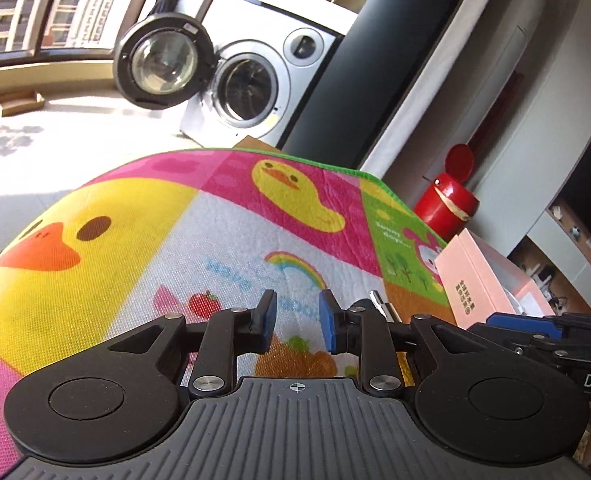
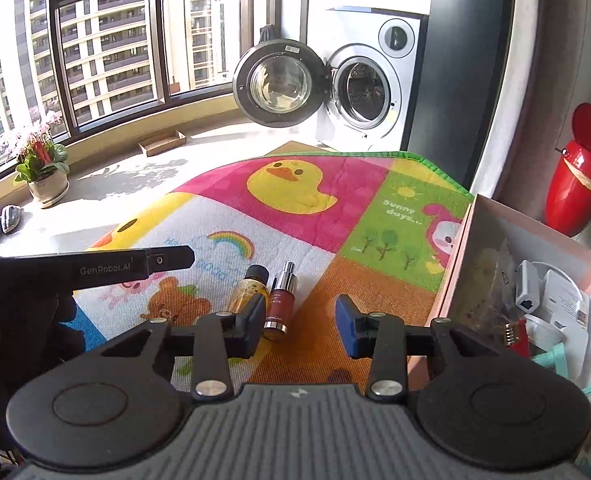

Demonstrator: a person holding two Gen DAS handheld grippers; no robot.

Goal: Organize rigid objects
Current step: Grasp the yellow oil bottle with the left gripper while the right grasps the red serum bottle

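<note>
Blue-padded right tool (image 2: 300, 326) gapes empty — left tool (image 1: 296, 322) nearly closed, empty.

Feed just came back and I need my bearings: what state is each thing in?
Left gripper: nothing held, near-shut.
Right gripper: open, empty.
Amber bottle: lying on mat, capped.
Red bottle: lying beside it.
Pink box: open, partly filled.
Washer door: swung open.
Red bin: lid up.

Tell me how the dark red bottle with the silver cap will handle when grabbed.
The dark red bottle with the silver cap lies on its side, round-bodied, so it may roll if nudged. Its glossy surface looks slippery. It looks like glass, probably fragile.
</note>
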